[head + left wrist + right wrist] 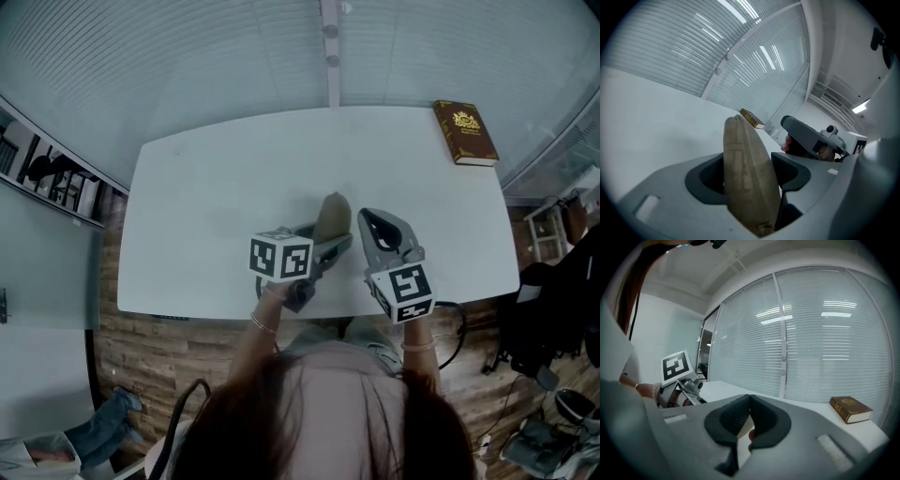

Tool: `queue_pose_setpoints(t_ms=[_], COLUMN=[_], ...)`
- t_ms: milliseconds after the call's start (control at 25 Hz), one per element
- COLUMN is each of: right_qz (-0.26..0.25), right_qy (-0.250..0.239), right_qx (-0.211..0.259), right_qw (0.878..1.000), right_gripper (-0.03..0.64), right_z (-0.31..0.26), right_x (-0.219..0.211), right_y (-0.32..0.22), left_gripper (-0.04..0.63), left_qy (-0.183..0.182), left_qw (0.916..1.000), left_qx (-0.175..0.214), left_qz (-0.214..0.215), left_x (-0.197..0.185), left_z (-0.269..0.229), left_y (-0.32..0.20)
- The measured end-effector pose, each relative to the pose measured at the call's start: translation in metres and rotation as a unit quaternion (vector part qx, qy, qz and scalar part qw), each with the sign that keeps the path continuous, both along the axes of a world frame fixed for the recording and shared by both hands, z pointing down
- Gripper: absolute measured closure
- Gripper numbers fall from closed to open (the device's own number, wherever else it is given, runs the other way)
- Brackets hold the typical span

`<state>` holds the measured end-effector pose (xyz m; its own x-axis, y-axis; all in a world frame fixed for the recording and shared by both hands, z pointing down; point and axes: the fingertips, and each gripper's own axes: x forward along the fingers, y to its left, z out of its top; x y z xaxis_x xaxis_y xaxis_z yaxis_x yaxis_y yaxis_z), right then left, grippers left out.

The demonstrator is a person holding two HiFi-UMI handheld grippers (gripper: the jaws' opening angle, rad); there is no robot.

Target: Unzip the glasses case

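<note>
- Head view: the white worktop [216, 187] fills the middle, and a brown book [465, 131] lies at its far right corner.
- The olive glasses case [332, 216] is at the near middle of the worktop, set between the jaws of the left hand-held gripper [330, 242].
- The right hand-held gripper [375, 223] is just to the right of the case and points toward the far side. Whether it touches the case cannot be told here.
- Left gripper view: the jaws stand wide with the glasses case [745, 140] clamped between them, a pad [705, 176] against each side.
- The case stands on edge, with its rounded end reaching away from the camera toward the far side.
- The book [752, 118] shows beyond the tip of the case, and the right hand-held gripper [790, 125] is further right.
- Right gripper view: the right hand-held gripper [750, 416] has its jaws pressed together at the tips and holds nothing that can be seen.
- The marker cube of the left hand-held gripper is at the left, and the book [851, 408] lies on the worktop [722, 386] at the right, in front of the window blinds [811, 333].
</note>
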<state>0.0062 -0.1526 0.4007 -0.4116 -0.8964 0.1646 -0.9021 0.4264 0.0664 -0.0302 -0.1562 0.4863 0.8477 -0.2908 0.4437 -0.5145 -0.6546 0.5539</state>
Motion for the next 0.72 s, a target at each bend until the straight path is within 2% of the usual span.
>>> queue_pose_setpoints(t_ms=[200, 400, 720], right_qz=[-0.054, -0.106, -0.158], right_qy=[-0.063, -0.076, -0.129], right_qx=[0.002, 0.005, -0.004], right_qw=[0.997, 0.991, 0.979], right_gripper=[0.614, 0.614, 0.614], right_z=[-0.018, -0.03, -0.046], right_x=[0.007, 0.011, 0.024], right_y=[-0.008, -0.019, -0.035], left_gripper=[0.293, 0.293, 0.293], left_qy=[-0.004, 0.007, 0.002], left_qw=[0.9987, 0.9964, 0.991], left_qx=[0.05, 0.084, 0.134], left_qz=[0.004, -0.002, 0.005], left_x=[0.008, 0.012, 0.013], left_z=[-0.026, -0.052, -0.075], left_y=[-0.01, -0.021, -0.027])
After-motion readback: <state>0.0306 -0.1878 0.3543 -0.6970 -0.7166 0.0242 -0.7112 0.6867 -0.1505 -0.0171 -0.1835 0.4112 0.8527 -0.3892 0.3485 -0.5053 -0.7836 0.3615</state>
